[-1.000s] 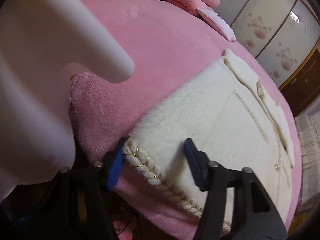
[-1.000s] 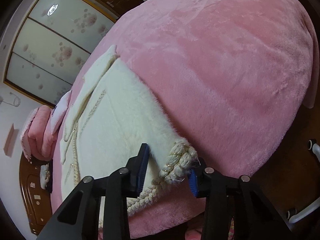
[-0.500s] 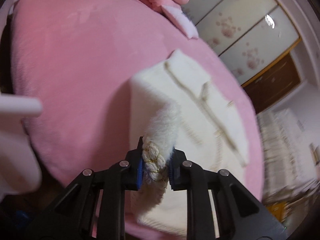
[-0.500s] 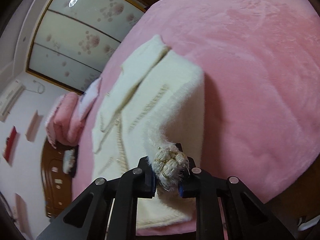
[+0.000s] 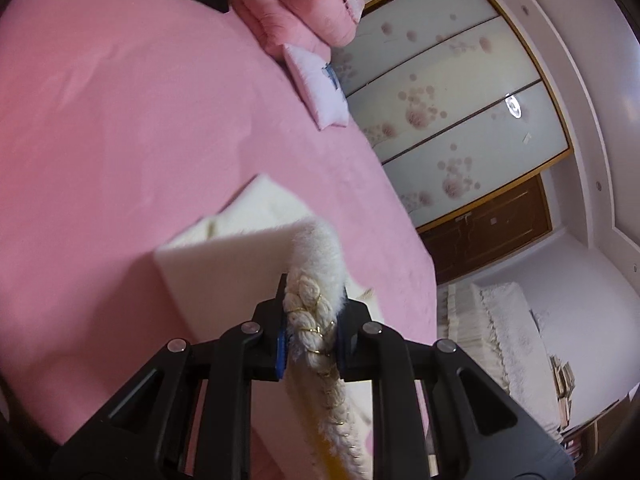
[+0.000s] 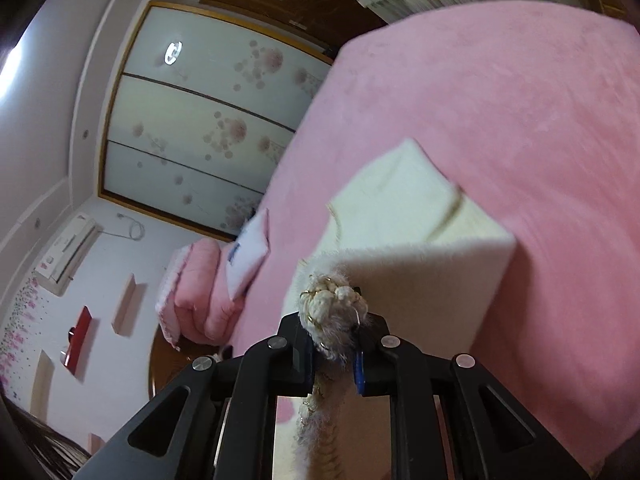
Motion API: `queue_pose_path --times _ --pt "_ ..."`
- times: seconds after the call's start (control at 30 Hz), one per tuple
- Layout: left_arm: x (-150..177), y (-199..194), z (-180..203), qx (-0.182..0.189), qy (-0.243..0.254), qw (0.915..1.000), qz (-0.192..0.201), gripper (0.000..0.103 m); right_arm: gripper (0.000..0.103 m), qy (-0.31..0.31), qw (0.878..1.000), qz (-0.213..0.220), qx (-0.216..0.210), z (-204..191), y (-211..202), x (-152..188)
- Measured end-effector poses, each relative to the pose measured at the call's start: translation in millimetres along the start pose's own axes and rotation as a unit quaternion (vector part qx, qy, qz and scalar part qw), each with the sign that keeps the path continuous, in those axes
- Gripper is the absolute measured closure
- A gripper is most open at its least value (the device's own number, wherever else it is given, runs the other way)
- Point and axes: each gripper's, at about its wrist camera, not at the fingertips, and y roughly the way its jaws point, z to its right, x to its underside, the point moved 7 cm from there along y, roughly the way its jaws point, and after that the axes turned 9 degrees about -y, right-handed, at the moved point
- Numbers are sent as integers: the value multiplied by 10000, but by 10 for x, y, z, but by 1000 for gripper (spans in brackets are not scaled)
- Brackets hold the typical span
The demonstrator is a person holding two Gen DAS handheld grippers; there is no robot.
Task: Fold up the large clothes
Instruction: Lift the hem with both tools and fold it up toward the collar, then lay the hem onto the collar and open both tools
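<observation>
Cream fleece coat's braided hem [image 5: 310,316] clamped in left gripper [image 5: 310,344] and right gripper [image 6: 332,354].

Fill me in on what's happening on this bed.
A person is folding a fluffy cream-white garment on the pink plush bed cover, holding a two-finger tool in each hand. The left tool and the right tool are each clamped on the garment's braided rope trim, with that edge lifted off the bed while the far part lies flat.
</observation>
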Motion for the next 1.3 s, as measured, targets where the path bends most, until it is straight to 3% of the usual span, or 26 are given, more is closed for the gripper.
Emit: queue_pose_path --times 0.2,0.47,0.6,0.83,0.93,1.13,1.2,1.3 --pt "-460 412 560 71 200 9998 -1 89 90 86 9990 439 -97 -421 396 -707" --pt "-871 965 1124 -160 744 9971 -48 89 90 163 9961 825 262 -626 886 -1492" --pt "-934 1381 1258 -394 979 9944 -22 89 90 -25 9960 766 458 -626 1003 -1647" --pt "-817 2103 1298 -916 1373 9863 -46 89 90 -114 9956 302 880 -465 1682 -1962" --pt "-778 2395 1199 -1098 1309 9853 -40 89 90 7 9953 170 949 -413 1934 -2057" --pt "-787 2905 878 -1849 1023 9771 -256 86 89 -263 9882 -418 1450 -265 2474 -2159" --pt "-773 2978 779 -2000 928 9749 -318 80 82 -415 9837 -567 1653 -245 2634 -2193" --pt "-703 3016 751 -1902 1015 9757 -388 57 58 -749 9754 -514 2008 -217 2647 -2175"
